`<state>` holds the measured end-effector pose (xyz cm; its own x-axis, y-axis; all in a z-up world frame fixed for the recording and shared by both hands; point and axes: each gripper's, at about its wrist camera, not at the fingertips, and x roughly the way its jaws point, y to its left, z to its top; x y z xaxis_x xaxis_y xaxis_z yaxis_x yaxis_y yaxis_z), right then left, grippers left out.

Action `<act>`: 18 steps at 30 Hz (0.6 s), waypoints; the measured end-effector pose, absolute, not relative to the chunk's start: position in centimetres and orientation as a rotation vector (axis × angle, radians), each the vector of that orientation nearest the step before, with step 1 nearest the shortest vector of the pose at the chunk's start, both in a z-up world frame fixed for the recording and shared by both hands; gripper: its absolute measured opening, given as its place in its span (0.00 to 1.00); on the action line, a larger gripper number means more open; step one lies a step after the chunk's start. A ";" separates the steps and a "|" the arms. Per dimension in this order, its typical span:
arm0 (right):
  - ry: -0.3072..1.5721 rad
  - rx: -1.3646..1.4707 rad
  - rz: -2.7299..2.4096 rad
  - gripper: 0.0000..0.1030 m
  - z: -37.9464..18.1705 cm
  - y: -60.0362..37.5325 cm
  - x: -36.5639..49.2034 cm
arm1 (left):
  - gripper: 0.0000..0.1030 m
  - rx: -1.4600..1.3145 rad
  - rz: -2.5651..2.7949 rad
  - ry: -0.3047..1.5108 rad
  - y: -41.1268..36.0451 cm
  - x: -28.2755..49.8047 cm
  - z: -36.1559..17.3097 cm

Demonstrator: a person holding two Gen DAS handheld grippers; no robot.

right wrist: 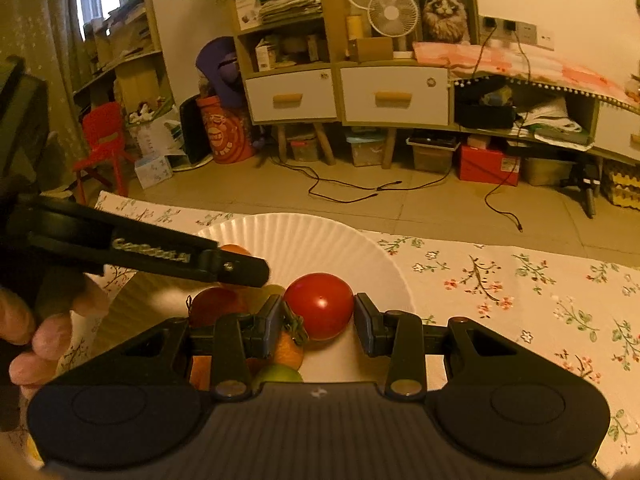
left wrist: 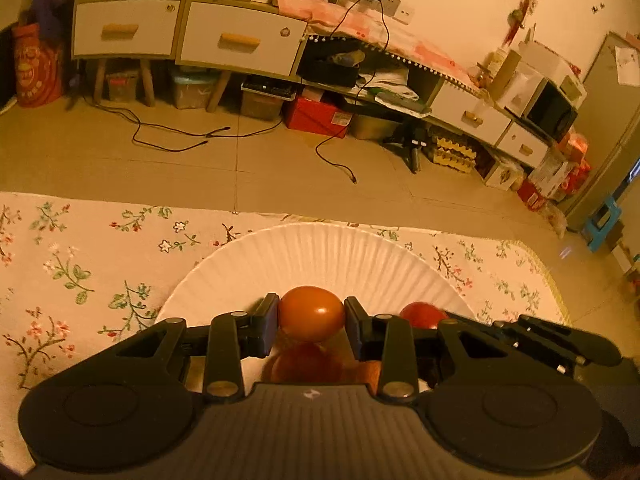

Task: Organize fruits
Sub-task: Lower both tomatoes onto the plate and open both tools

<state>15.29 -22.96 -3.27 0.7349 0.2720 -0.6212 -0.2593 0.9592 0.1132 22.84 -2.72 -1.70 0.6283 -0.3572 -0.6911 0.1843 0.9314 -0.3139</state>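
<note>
Through the left wrist camera, the left gripper (left wrist: 311,316) is clenched on an orange-brown tomato (left wrist: 311,313), pads pressed on its two sides, held just above the white paper plate (left wrist: 320,248) on the floral tablecloth (left wrist: 80,264). The fruit looks smooth and glossy, so I judge it light, slippery and easily bruised; a hold across its widest part, as here, seems best. It is a little wider than tall, its long axis running pad to pad. Through the right wrist camera, the right gripper (right wrist: 316,316) brackets a red tomato (right wrist: 319,305) on the plate (right wrist: 320,236); the left pad seems to touch, the right shows a sliver of gap, so I cannot tell if it grips. Beside it lie an orange (right wrist: 289,349) and a green fruit (right wrist: 277,373).
</note>
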 end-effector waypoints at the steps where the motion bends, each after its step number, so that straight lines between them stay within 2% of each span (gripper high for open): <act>1: 0.685 0.016 0.295 0.34 -3.3 -22.9 15.3 | 0.23 -0.227 -0.318 0.836 -2.6 23.1 -1.7; 13: 0.690 0.004 0.299 0.36 -2.7 -23.0 15.4 | 0.25 -0.241 -0.331 0.826 -2.1 23.1 -1.5; 18: 0.688 0.002 0.295 0.47 -2.2 -22.9 15.0 | 0.30 -0.216 -0.323 0.818 -2.2 22.6 -1.0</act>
<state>14.98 -22.86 -2.17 0.7327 0.2686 -0.6254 -0.2672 0.9586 0.0986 22.58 -2.15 -0.98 0.6391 -0.3631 -0.6780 0.1981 0.9295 -0.3111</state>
